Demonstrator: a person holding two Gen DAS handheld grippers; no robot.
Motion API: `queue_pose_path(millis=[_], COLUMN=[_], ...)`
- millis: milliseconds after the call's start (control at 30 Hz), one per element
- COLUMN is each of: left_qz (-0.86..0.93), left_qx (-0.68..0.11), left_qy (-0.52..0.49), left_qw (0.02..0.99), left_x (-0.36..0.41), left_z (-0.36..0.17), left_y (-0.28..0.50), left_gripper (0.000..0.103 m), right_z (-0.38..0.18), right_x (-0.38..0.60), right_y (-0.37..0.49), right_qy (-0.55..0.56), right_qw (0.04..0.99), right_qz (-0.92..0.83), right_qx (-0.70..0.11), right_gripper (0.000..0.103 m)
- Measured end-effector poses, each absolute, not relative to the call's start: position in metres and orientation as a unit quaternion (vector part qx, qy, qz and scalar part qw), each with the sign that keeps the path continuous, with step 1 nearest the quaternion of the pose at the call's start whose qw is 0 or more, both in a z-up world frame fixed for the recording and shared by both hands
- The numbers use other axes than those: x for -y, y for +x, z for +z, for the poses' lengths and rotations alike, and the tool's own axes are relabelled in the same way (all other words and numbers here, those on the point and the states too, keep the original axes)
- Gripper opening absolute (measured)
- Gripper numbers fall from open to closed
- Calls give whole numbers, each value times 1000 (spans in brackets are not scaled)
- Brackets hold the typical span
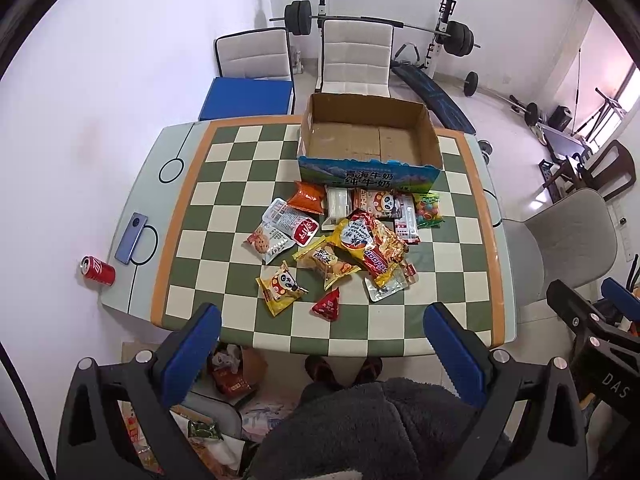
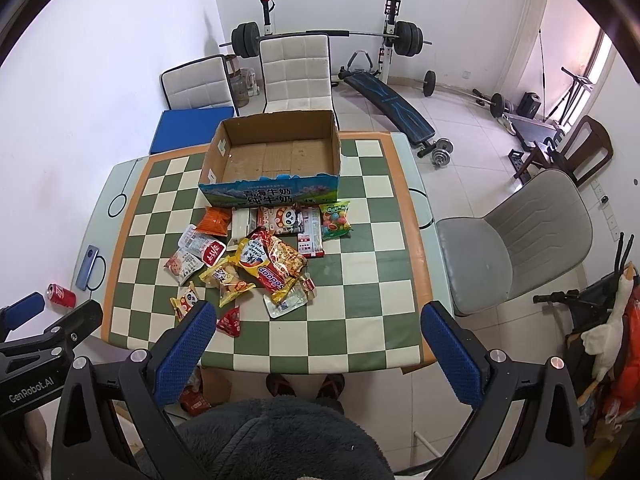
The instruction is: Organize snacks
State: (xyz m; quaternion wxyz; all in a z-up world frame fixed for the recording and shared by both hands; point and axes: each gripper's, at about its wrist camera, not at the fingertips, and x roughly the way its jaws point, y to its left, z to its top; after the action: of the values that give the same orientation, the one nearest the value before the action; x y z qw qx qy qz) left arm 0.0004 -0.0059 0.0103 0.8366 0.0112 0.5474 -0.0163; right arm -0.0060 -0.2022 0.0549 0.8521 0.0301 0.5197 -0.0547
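the checkered table (image 1: 200, 184) takes up most of both views, pushed close to the left wall with chairs and gym gear behind it, and everything the task needs sits on its middle. at the far side stands the cardboard box (image 1: 430, 136), its top open and its floor bare – probably set there as the place the snacks are meant to go, with its printed front wall facing the person. just in front of that wall, some touching it, lies the snack pile (image 1: 344, 240), a loose heap spread toward the near edge. biggest in it is the noodle packet (image 1: 372, 246), lying on top of several others, so it likely has to come off early or the ones beneath stay pinned. smaller pieces lie at the fringe and are free to pick: the panda packet (image 1: 282, 288) and the red triangular packet (image 1: 328, 304) nearest the person, the orange bag (image 1: 308, 196) and the candy bag (image 1: 428, 210) up by the box. off to the left, clear of the checks, rest a phone (image 1: 130, 238) and a red can (image 1: 98, 270) (neither looks like part of the job). the left gripper (image 1: 322, 344) and the right gripper (image 2: 318, 346) both hover above the near edge, well apart from the pile, each with its 2 blue fingers spread wide and nothing between them – a ready stance, i'd judge, before the first reach. no snack is in the box yet.
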Motion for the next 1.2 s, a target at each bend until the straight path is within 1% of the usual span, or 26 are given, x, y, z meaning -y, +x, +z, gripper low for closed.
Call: queue_pose_path(millis=[300, 400, 1200], left_qz=[-16, -16, -16], left_qx=[-548, -548, -546], left_qy=[11, 11, 10], left_qw=[836, 836, 837], left_x=[6, 6, 6], left_z=[11, 11, 13], left_y=[1, 1, 0], left_gripper=[103, 103, 103], right_z=[62, 74, 76], right_x=[200, 196, 197], right_y=[-5, 3, 3], right_qy=[30, 33, 38], right_qw=[853, 852, 853], right_qz=[-55, -55, -51], right_qx=[-519, -519, -519], right_gripper=[103, 103, 103])
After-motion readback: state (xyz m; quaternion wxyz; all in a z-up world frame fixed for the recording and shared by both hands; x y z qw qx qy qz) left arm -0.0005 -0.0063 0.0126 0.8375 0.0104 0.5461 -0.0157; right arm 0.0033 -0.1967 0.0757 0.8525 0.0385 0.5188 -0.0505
